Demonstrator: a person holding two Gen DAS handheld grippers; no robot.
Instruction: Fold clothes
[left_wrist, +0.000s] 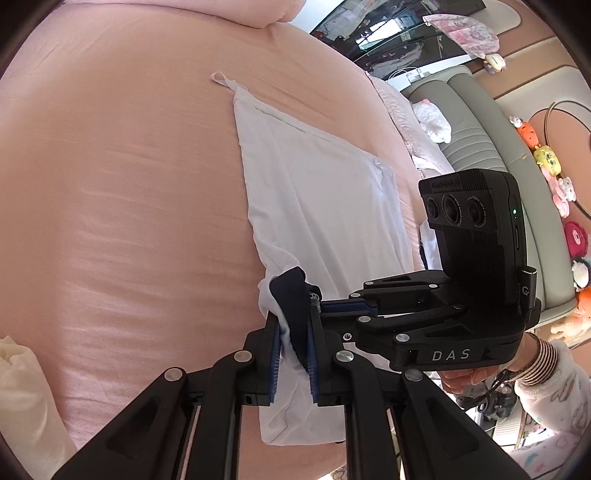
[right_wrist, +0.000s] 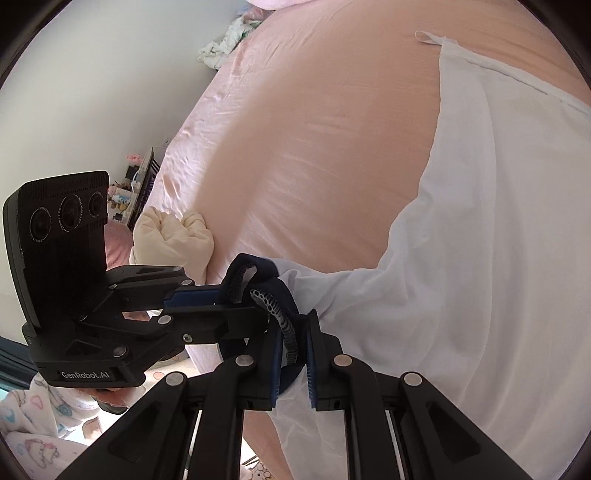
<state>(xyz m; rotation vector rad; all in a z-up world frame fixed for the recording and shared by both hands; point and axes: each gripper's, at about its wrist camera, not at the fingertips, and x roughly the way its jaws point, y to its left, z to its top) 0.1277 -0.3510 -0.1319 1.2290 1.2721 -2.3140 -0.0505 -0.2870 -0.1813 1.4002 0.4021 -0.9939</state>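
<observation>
Lying flat across a pink bed sheet (left_wrist: 129, 184), smooth and faintly creased: thin white garment (left_wrist: 317, 192), long and roughly rectangular, with a stitched hem along its far edge and a small fabric loop (left_wrist: 218, 77) at the far corner. Gathered at the near end into a bunch, with a dark navy band (left_wrist: 291, 295) and a strip of perforated lace trim (right_wrist: 284, 321) folded in. Clamped on that bunch: left hand-held gripper (left_wrist: 293, 354), blue ribbed pads pressed against white cloth and navy band. Clamped likewise on the same gathered end, from the side: right hand-held gripper (right_wrist: 293, 354), lace trim and navy band pinched between its pads, both tools meeting at nearly one spot. Black jointed plastic on both tools, with silver rivets and a three-lens camera block on top. Around the bed: rolled cream cloth (right_wrist: 173, 240) near the edge, crumpled patterned fabric (right_wrist: 229, 40) at the far corner against a pale wall, a grey padded headboard (left_wrist: 476, 147), and a row of plush toys (left_wrist: 561, 184) hanging beside it. Partly hidden behind the tool bodies: hands gripping them, only a printed sleeve (left_wrist: 554, 402) and a few fingers showing. Cut off under the linkages: near edge of the garment.
</observation>
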